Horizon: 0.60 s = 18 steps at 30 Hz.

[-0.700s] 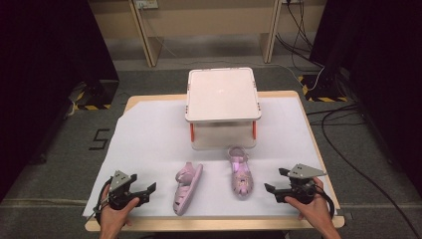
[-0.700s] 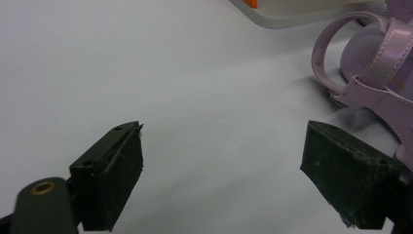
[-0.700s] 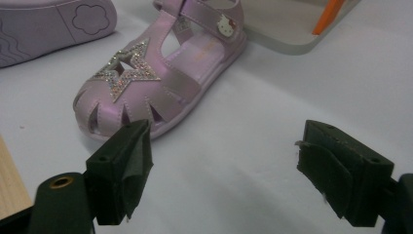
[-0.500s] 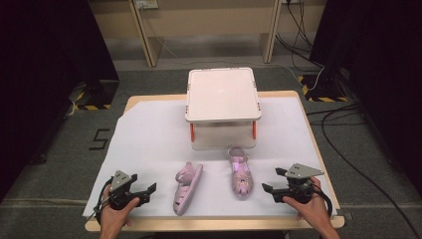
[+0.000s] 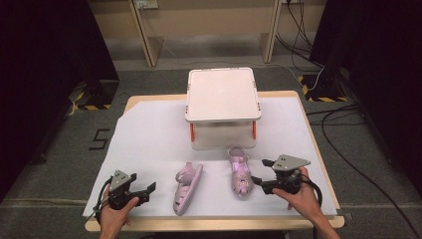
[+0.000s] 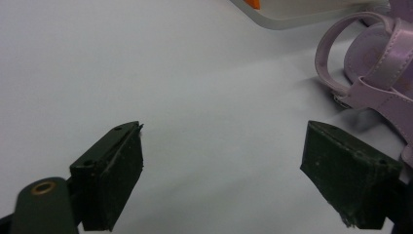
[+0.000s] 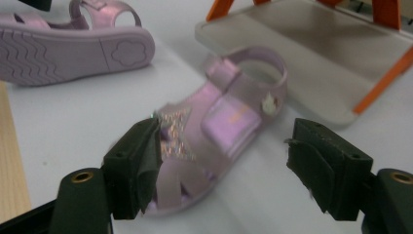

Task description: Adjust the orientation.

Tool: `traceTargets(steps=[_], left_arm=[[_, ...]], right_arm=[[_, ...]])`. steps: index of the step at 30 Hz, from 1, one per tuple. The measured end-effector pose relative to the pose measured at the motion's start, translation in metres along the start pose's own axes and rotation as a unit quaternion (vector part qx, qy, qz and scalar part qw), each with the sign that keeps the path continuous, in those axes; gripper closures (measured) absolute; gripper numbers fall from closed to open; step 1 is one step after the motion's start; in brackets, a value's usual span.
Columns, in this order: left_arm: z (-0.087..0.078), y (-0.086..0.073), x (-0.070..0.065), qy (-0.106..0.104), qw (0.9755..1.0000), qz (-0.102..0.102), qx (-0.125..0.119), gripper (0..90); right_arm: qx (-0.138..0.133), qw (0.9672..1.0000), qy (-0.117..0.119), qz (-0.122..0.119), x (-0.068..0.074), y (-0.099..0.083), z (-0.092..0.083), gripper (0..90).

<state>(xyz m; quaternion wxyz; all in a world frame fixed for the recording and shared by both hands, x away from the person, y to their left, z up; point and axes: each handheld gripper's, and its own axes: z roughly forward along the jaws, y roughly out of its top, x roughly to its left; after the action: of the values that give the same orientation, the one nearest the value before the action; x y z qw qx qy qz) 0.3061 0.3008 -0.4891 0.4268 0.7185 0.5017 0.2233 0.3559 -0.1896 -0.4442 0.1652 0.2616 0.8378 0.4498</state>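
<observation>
presently, two pink sandals lie on the white sheet (image 5: 149, 134) that covers the tabletop (image 5: 318, 149), near the person's edge. the right sandal (image 5: 239, 172) sits upright on its sole, heel strap toward the storage box (image 5: 223, 94) and toe toward the person; in the right gripper view (image 7: 214, 131) it shows a glittered star patch on the front strap and a small flower trim on the ankle strap. the left sandal (image 5: 185, 188) lies tipped on its side, well apart from the right one, its ribbed sole visible in the right gripper view (image 7: 73, 46). the box stands behind both sandals, white lid on, orange clasps at its front corners, its base just behind the heel of the right sandal. the right tool (image 5: 258, 181), held in the right hand (image 5: 298, 196), is released: its jaws stand wide, level with the toe end of the right sandal, with the toe lying between them in its own view (image 7: 221, 163); whether the left jaw touches the glittered strap cannot be told, and the right jaw stands clear of the shoe. the left tool (image 5: 147, 189), held in the left hand (image 5: 115, 214), is likewise released, jaws spread over bare sheet (image 6: 221, 170), near the left sandal (image 6: 375, 73) but apart from it.
</observation>
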Motion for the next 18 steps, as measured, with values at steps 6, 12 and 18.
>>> traceTargets(steps=[6, 12, 18], left_arm=[[0.001, -0.001, 0.000, 0.003, 1.0000, -0.001, 0.002, 14.8], [0.001, -0.001, 0.001, 0.008, 1.0000, -0.002, 0.004, 14.9], [0.002, -0.001, 0.001, 0.007, 1.0000, -0.002, 0.004, 14.9]], right_arm=[[0.004, 0.9994, 0.024, -0.026, 0.000, 0.032, 0.020, 38.0], [0.030, 0.9979, 0.040, -0.041, -0.004, 0.046, 0.048, 41.7], [0.063, 0.9955, 0.052, -0.048, -0.009, 0.047, 0.071, 47.4]])
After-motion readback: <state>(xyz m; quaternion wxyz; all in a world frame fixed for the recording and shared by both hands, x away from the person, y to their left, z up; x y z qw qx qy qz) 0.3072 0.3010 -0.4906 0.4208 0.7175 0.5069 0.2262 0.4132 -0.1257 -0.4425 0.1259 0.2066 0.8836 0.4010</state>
